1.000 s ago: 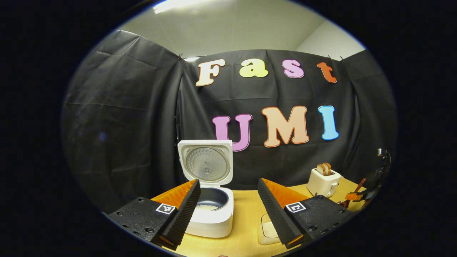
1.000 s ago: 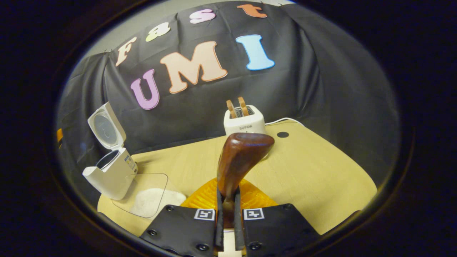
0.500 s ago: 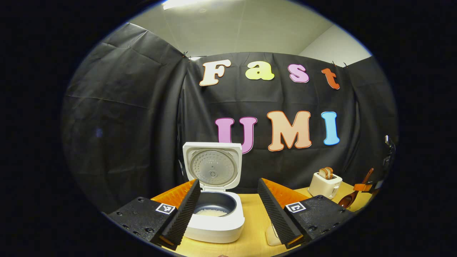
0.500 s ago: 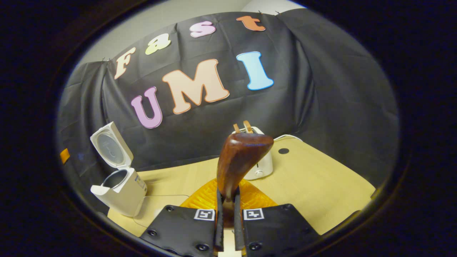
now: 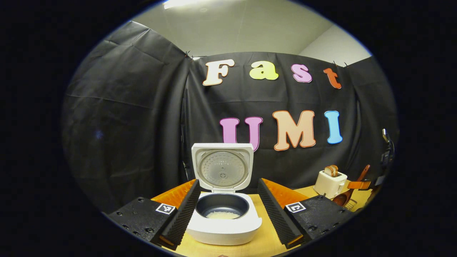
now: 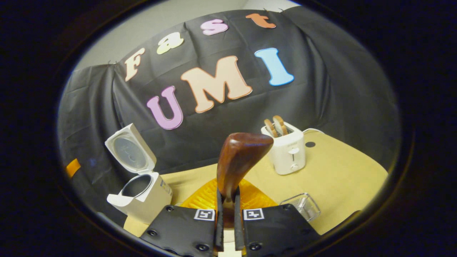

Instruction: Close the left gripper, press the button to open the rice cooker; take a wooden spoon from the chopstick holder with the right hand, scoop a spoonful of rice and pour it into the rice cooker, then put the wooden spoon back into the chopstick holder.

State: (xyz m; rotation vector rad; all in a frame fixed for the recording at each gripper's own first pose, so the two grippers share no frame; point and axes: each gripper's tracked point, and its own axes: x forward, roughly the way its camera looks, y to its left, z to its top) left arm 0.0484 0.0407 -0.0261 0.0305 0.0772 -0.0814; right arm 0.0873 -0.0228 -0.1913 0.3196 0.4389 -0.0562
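Swung to its right since half a second ago, the right tool (image 6: 227, 200) now has a clear wire-and-plastic chopstick holder (image 6: 302, 207) low in its view beside its fingers, and the toaster (image 6: 287, 150) has slid further right across the tabletop (image 6: 342, 178); the left gripper view has drifted so the rice cooker (image 5: 224, 214) sits squarely between that tool's fingers. The right tool is clamped on the handle of the wooden spoon (image 6: 238, 160), both fingers pressing it near the bowl end. The left tool (image 5: 228, 210) stands wide apart, holding nothing, in front of the cooker, whose lid is up and whose pot shows a little rice at the bottom. I judge the scoop and pour done and the return of the spoon under way. In the right gripper view the spoon's long axis runs along the fingers, bowl forward and up, leaning slightly right; the rest of the handle is hidden behind the fingers. In the left gripper view the spoon (image 5: 348, 191) slants with its bowl low over the tabletop and its handle rising up and right. To do this well, bring the spoon over the holder's mouth, tip it near upright, lower it well inside before letting go, and keep clear of the toaster.
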